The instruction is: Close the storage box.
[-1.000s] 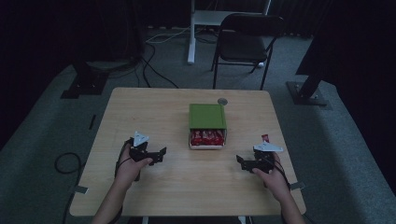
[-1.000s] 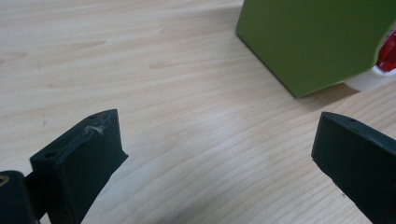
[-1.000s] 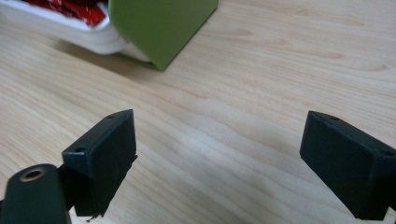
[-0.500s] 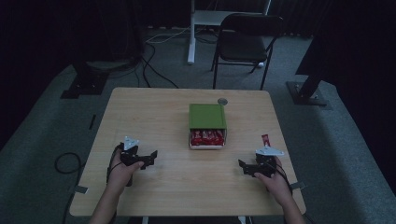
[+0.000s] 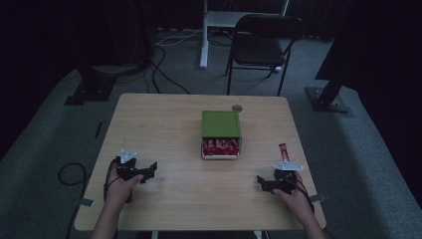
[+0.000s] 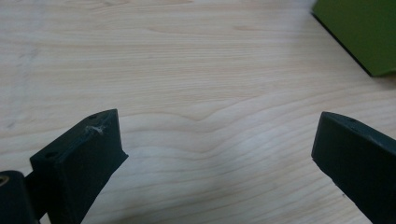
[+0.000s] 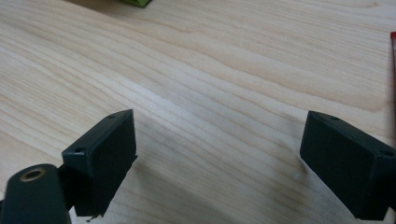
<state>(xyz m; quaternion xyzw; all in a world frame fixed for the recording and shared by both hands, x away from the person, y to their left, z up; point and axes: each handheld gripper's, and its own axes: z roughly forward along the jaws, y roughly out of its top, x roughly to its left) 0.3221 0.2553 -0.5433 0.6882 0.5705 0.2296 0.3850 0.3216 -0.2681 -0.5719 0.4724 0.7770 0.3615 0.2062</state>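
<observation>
Left hand point(image 5: 118, 180) comes in from bottom, holds black two-finger left gripper point(image 5: 149, 171) low over pale wooden tabletop point(image 5: 169, 129), pointing toward right. Its fingers point(image 6: 88, 158) wide apart, nothing between. Right hand point(image 5: 294, 195) comes in from bottom, holds black two-finger right gripper point(image 5: 263, 182) low over tabletop, pointing toward left. Its fingers point(image 7: 107, 154) wide apart, nothing between. Hands well apart.

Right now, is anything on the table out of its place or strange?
One red bar lies alone on the table near the right gripper, apart from the other red bars packed in the green box. A small round grey thing sits just behind the box; what it is cannot be told.
</observation>
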